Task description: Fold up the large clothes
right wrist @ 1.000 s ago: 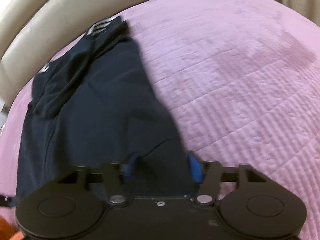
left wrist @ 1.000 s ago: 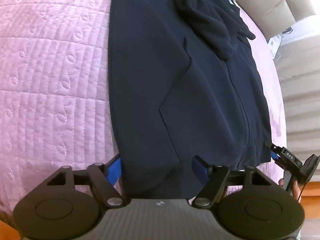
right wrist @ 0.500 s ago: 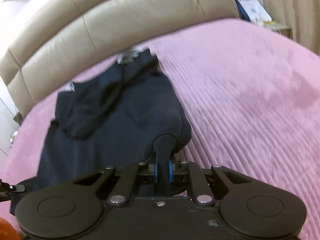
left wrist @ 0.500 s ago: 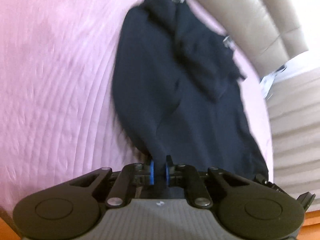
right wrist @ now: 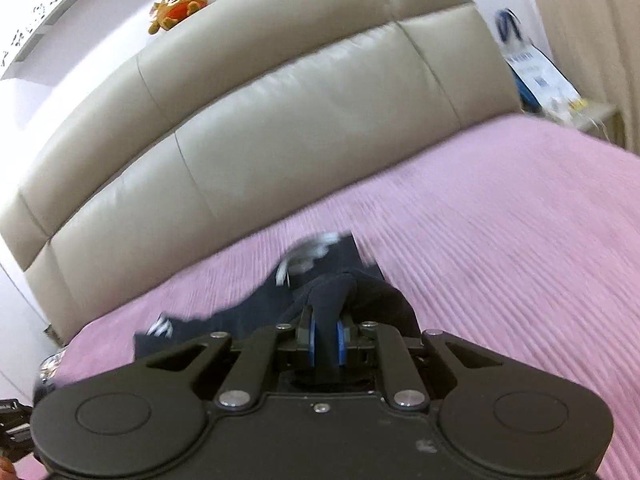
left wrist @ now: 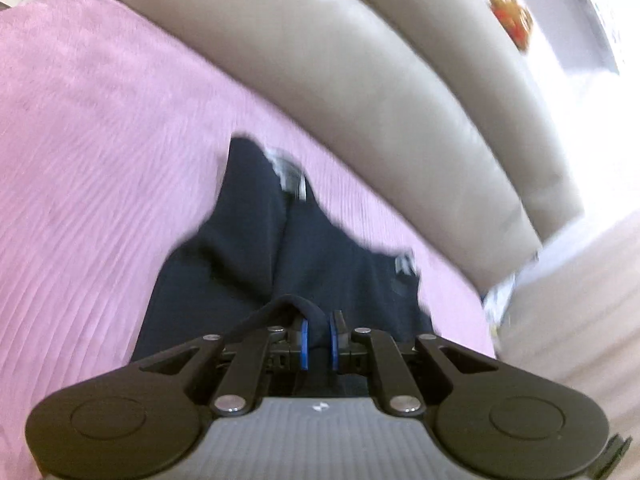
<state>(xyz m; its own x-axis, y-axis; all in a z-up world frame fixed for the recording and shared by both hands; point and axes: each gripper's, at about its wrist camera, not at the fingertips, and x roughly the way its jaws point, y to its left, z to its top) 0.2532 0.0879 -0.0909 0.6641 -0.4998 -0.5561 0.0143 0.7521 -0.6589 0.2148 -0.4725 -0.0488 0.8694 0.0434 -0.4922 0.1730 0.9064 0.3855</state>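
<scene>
A dark navy garment [left wrist: 248, 264] lies on the pink quilted bedspread [left wrist: 88, 184], reaching toward the headboard. My left gripper [left wrist: 318, 342] is shut on a bunched hem of the garment, which rises in a fold over its blue pads. In the right wrist view the same garment [right wrist: 248, 316] trails left and away, with white striped trim showing at its far end. My right gripper [right wrist: 326, 344] is shut on another bunch of the dark cloth, lifted off the bedspread [right wrist: 500, 248]. Both views are motion-blurred.
A beige padded headboard [right wrist: 280, 120] stands close behind the garment. A stuffed toy [right wrist: 180, 4] sits on top of it. A nightstand with a blue and white bag [right wrist: 536, 76] stands at the right edge of the bed.
Both grippers went from open around the garment's near hem to shut on it, then rose and carried the hem forward toward the headboard. The garment now looks much shorter ahead of them.
</scene>
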